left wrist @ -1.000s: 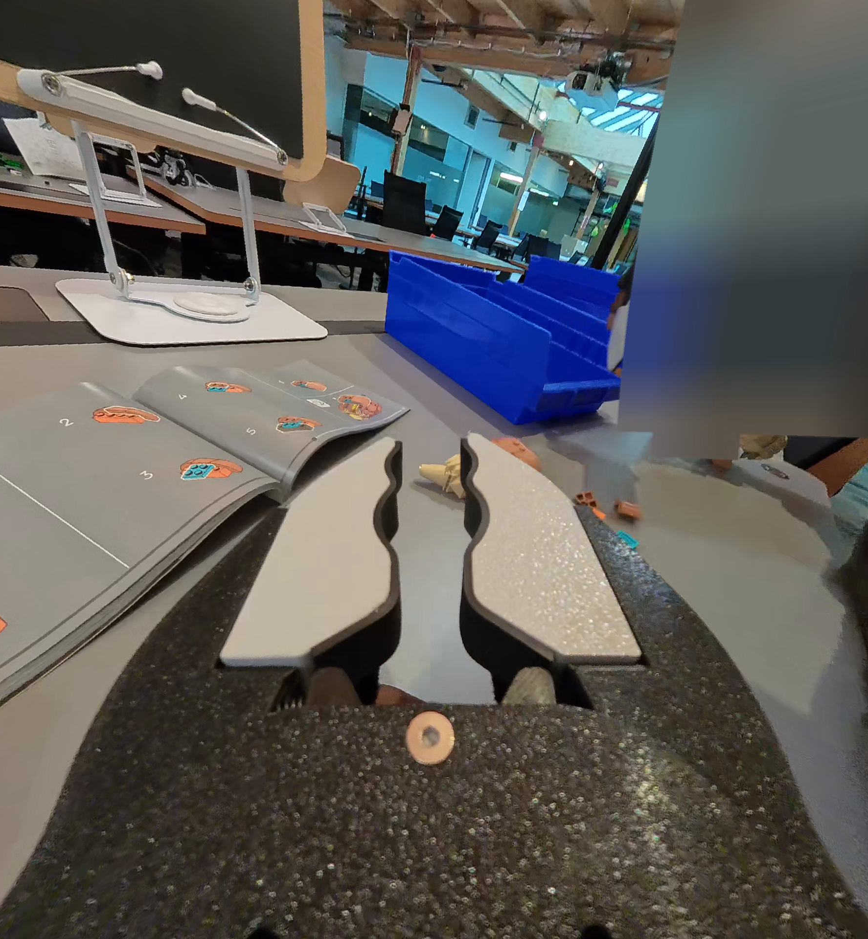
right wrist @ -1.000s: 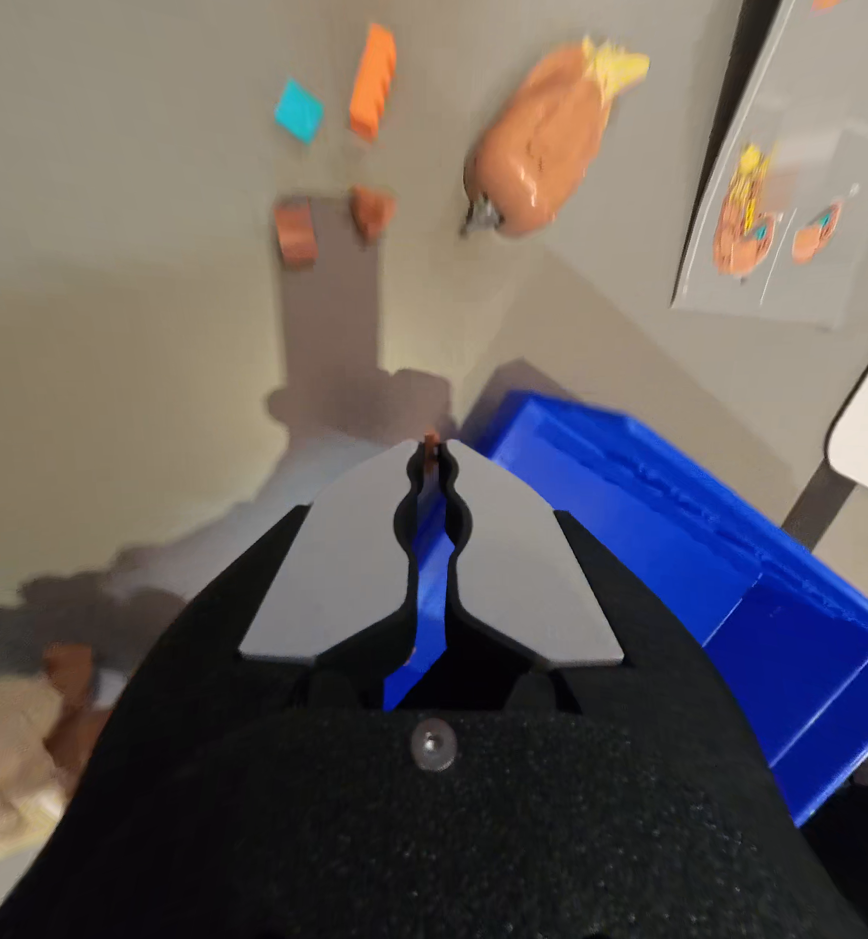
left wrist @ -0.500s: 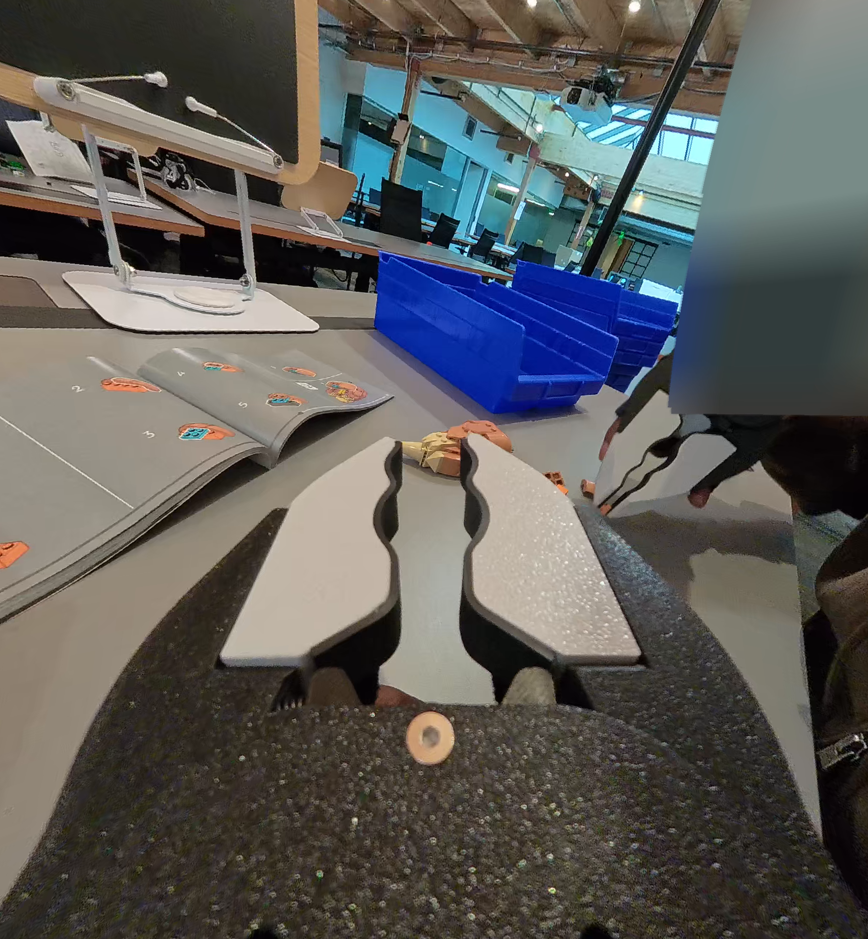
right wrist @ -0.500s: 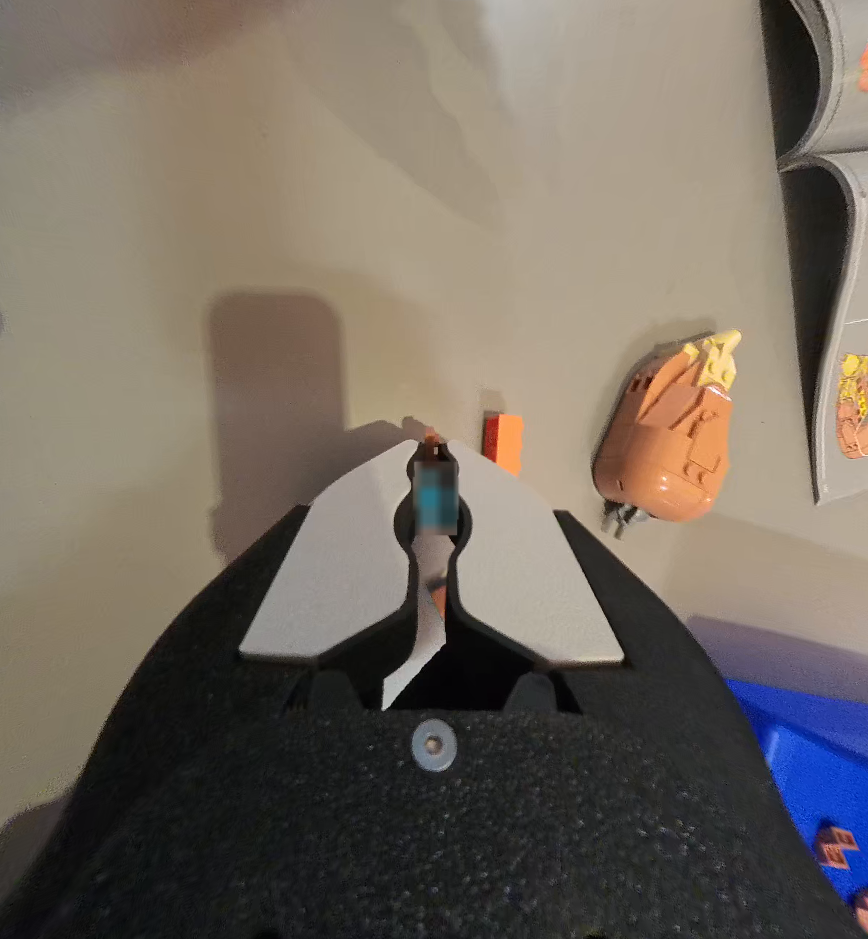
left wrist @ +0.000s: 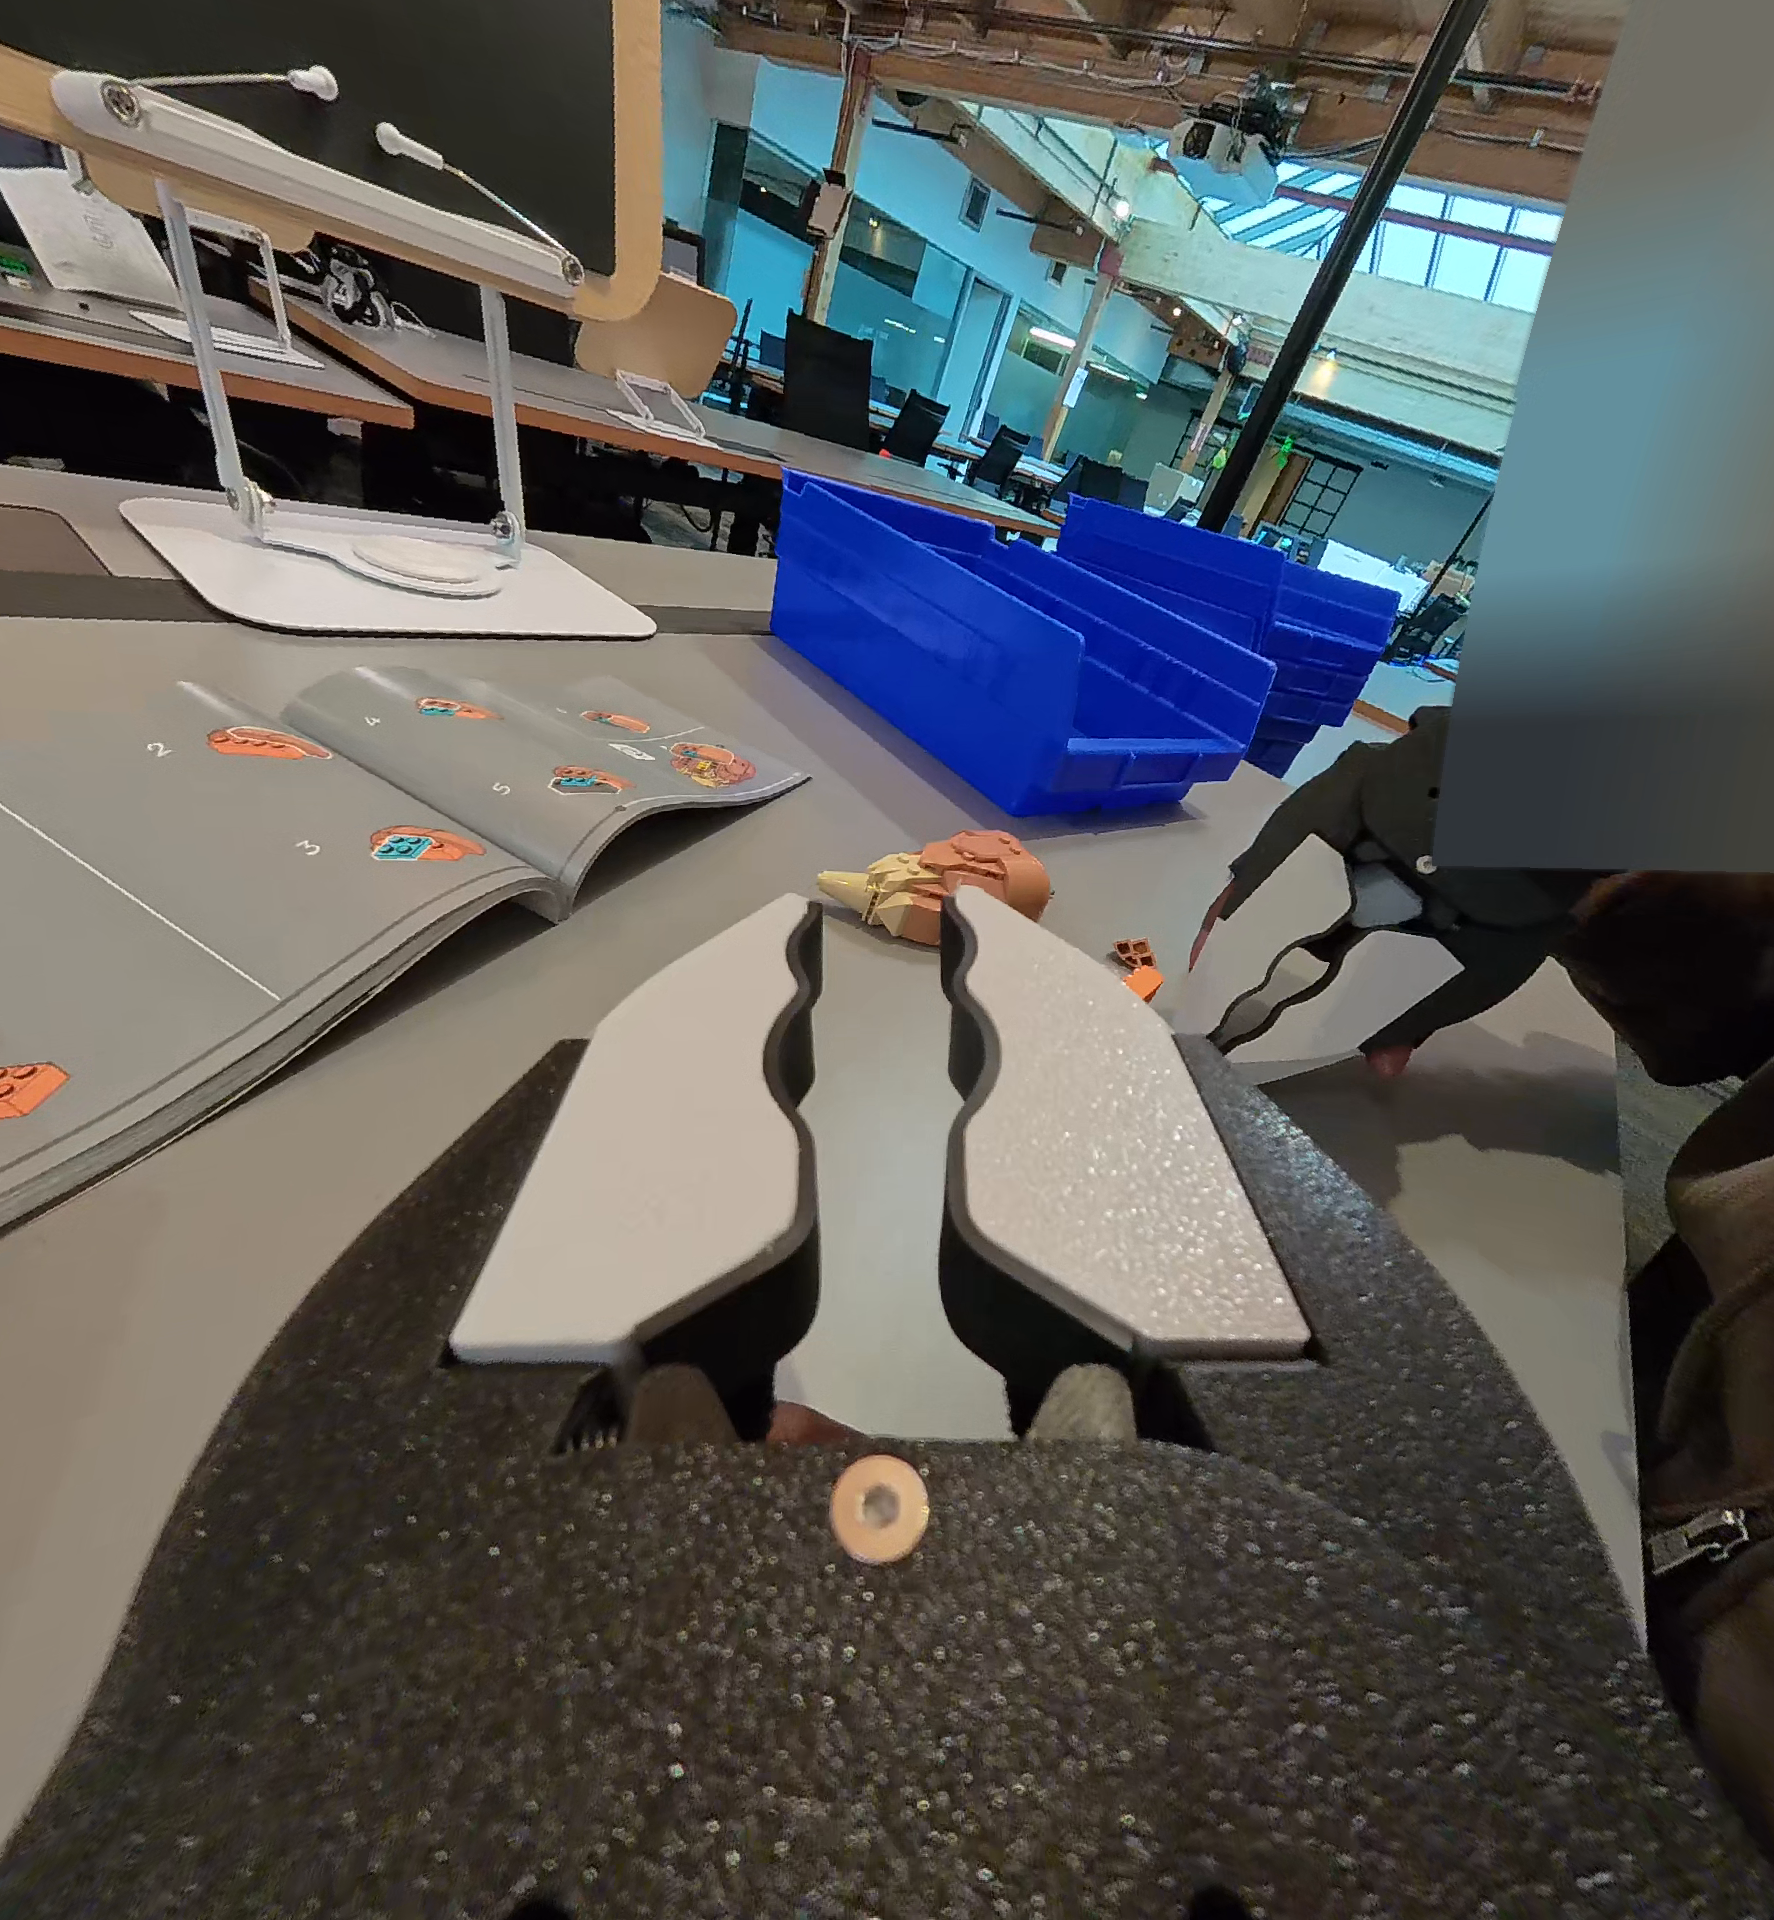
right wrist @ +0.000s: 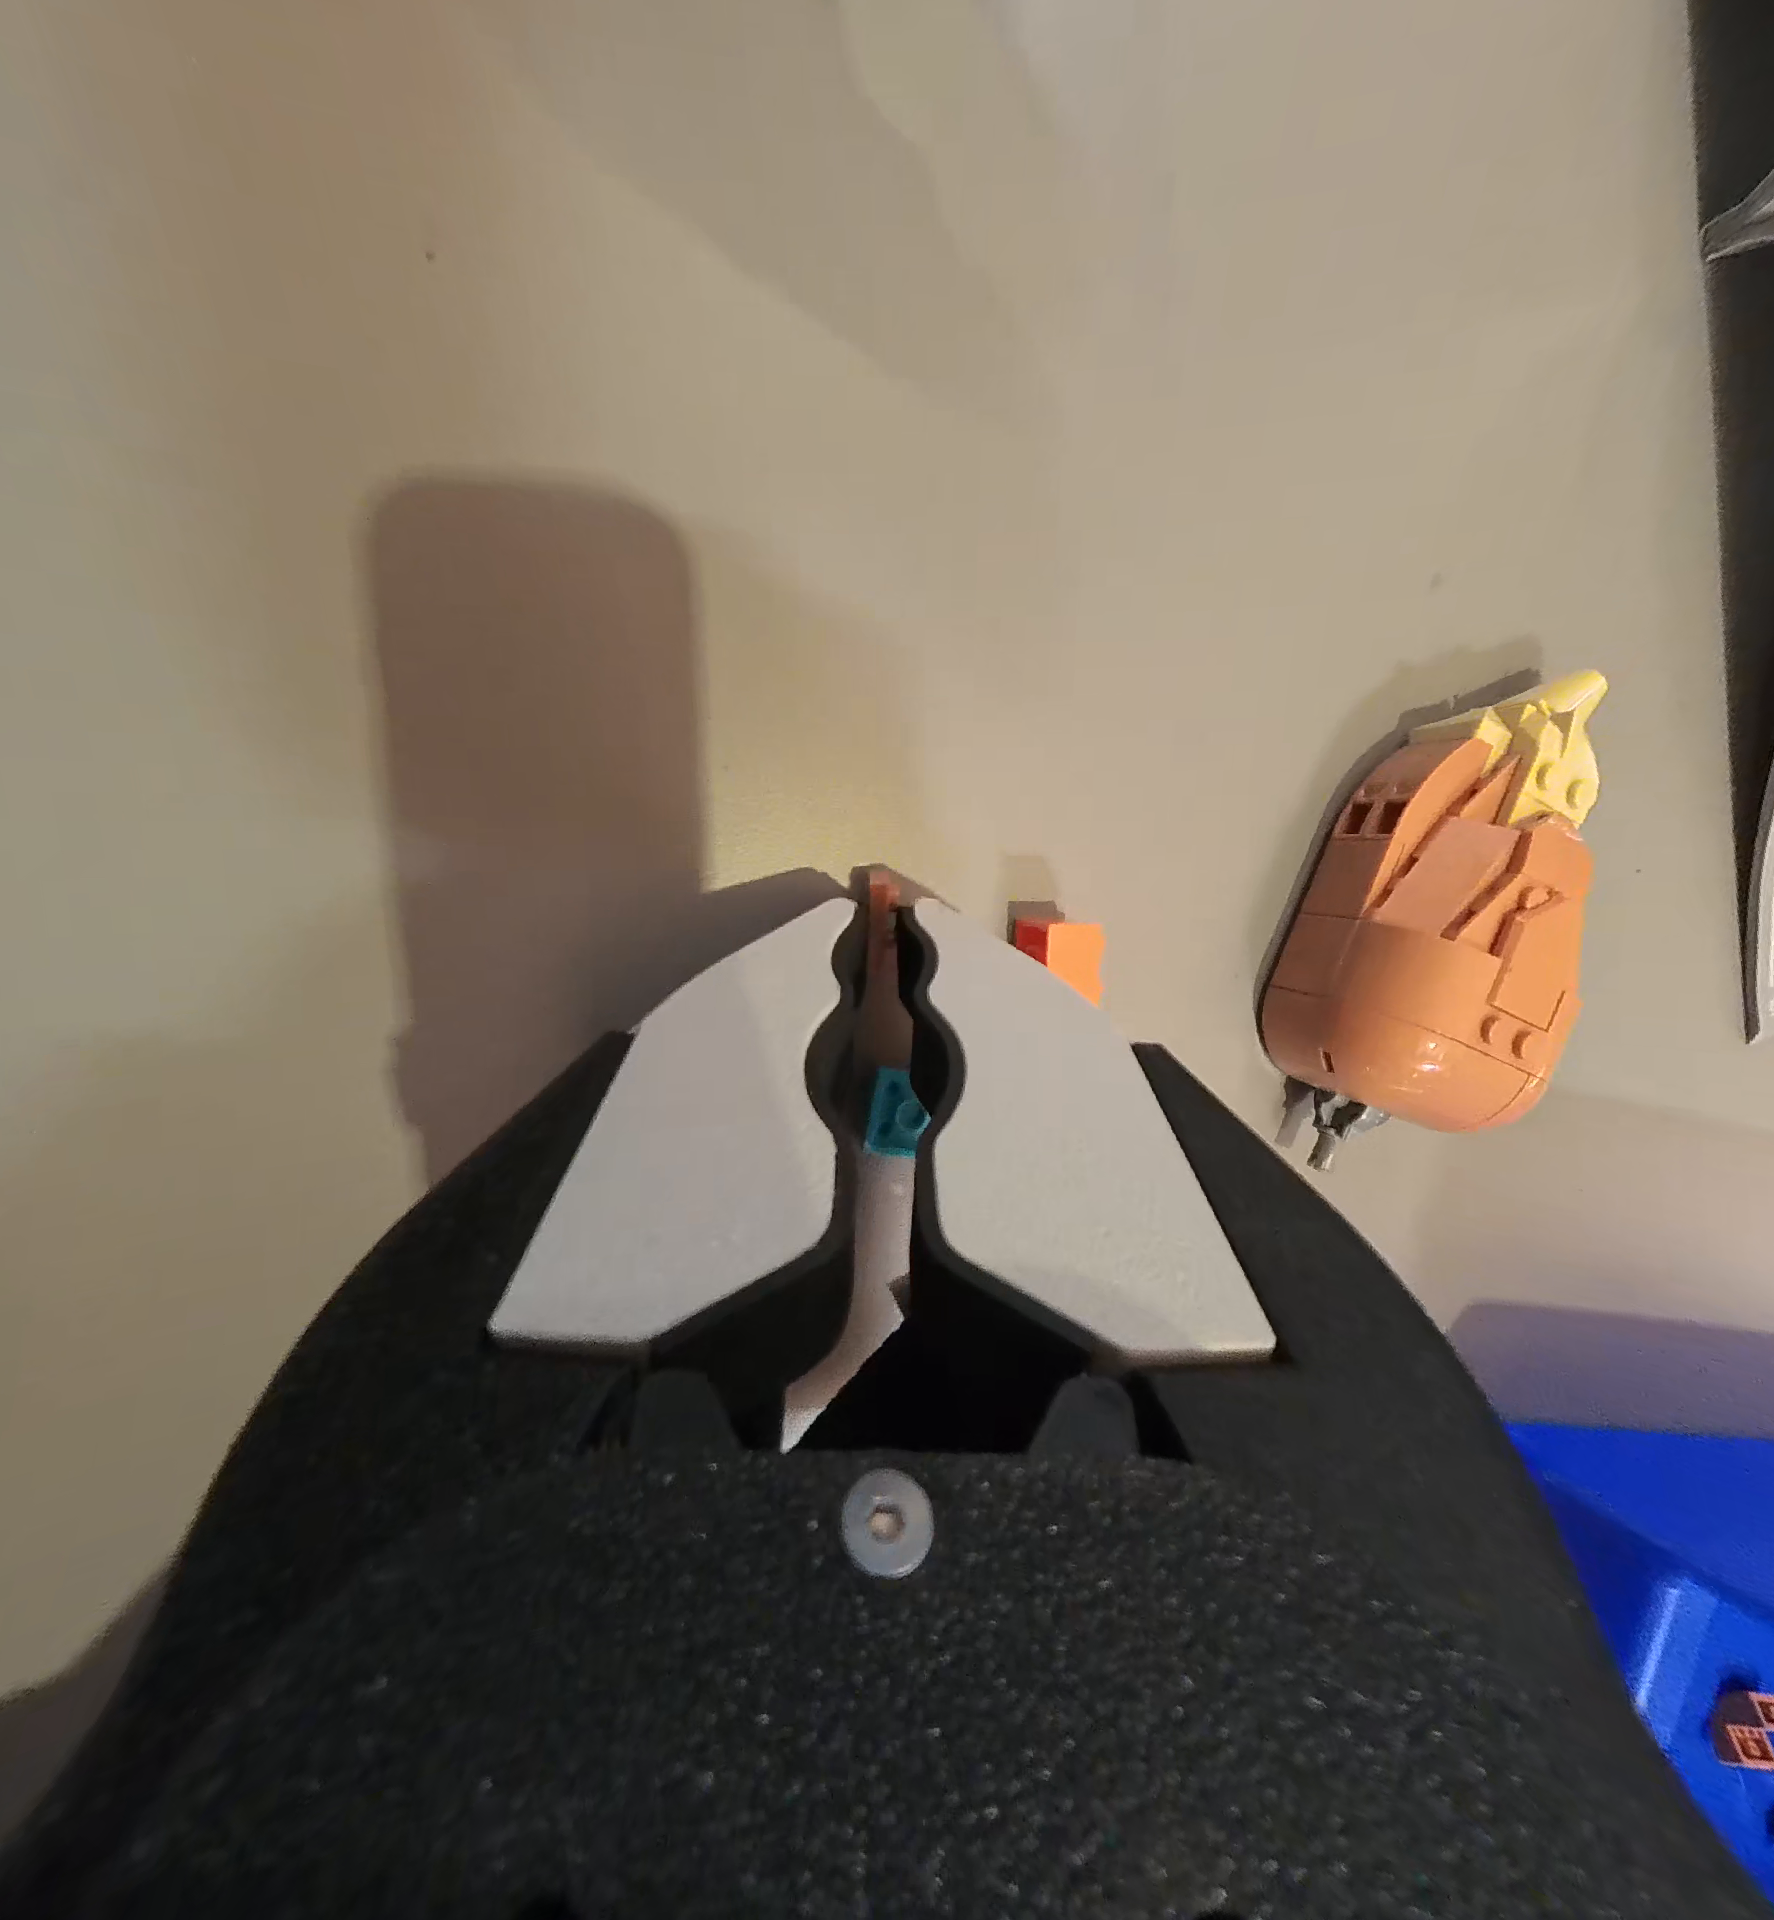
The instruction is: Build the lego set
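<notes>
Grey table bears model, yellow tip pointing away.

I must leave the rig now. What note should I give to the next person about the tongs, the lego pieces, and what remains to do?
Right tongs: shut on a small reddish-brown piece, low over the table, with a teal piece lying under them.
Left tongs: open, empty, pointing toward the model.
Partly built orange model lies on its side on the table; an orange brick lies between it and the right tongs.
Instruction booklet lies open to the left. Blue bin holds more small brown pieces.
Done: the model body. Left: add the held piece and the loose ones, probably following the booklet.
</notes>
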The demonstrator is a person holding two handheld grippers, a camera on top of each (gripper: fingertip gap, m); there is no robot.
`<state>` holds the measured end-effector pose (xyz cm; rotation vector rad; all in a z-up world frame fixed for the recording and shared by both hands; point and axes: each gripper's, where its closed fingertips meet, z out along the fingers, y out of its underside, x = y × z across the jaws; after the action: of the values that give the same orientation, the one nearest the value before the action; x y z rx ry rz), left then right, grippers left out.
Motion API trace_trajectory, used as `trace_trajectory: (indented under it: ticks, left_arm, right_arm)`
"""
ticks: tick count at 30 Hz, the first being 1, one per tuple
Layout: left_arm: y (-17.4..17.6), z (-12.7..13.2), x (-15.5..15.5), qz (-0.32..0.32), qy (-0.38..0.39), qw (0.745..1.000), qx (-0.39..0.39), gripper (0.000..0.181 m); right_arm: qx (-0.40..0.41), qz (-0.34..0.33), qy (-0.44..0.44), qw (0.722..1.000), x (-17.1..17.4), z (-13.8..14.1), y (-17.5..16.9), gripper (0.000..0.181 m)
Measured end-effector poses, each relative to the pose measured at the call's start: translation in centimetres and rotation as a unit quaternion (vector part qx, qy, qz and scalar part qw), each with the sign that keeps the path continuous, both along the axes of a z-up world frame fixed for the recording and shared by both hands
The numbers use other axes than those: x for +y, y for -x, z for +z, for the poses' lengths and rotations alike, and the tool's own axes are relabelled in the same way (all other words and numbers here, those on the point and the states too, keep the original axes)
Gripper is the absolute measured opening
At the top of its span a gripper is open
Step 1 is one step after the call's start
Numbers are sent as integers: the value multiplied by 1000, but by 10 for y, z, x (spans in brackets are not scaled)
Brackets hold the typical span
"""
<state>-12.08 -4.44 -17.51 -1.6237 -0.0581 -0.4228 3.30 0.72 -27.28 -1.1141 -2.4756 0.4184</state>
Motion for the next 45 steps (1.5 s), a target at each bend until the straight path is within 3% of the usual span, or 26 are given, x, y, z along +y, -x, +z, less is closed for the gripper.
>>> trace_trajectory:
  ticks: [8,14,17,22,26,28,33,38,45]
  left_arm:
    - [0,-1,0,-2,4,1000,-2,21]
    - [3,0,0,-7,-1,1000,-20,21]
    - [3,2,0,-9,-7,1000,-24,21]
    - [3,2,4,-14,-6,1000,-21,21]
    - [5,2,5,-10,-9,1000,-18,21]
    - [8,4,5,-3,-16,1000,-22,21]
    - [15,8,2,17,-32,999,-28,21]
    - [17,8,3,20,-36,999,-34,21]
    - [16,8,4,16,-34,999,-35,21]
  right_arm:
    - [6,-17,29,999,6,6,-2,16]
    - [49,-42,69,996,35,47,-17,18]
    - [62,-62,30,996,83,73,-34,18]
    - [27,-24,-152,988,219,104,-52,23]
    - [-30,105,-213,971,310,92,-37,40]
    - [-62,112,-207,970,345,83,-19,42]
    - [-168,149,-196,954,389,44,4,37]
    - [-226,169,-198,939,408,16,-4,35]
    - [-223,182,-202,936,410,14,4,37]
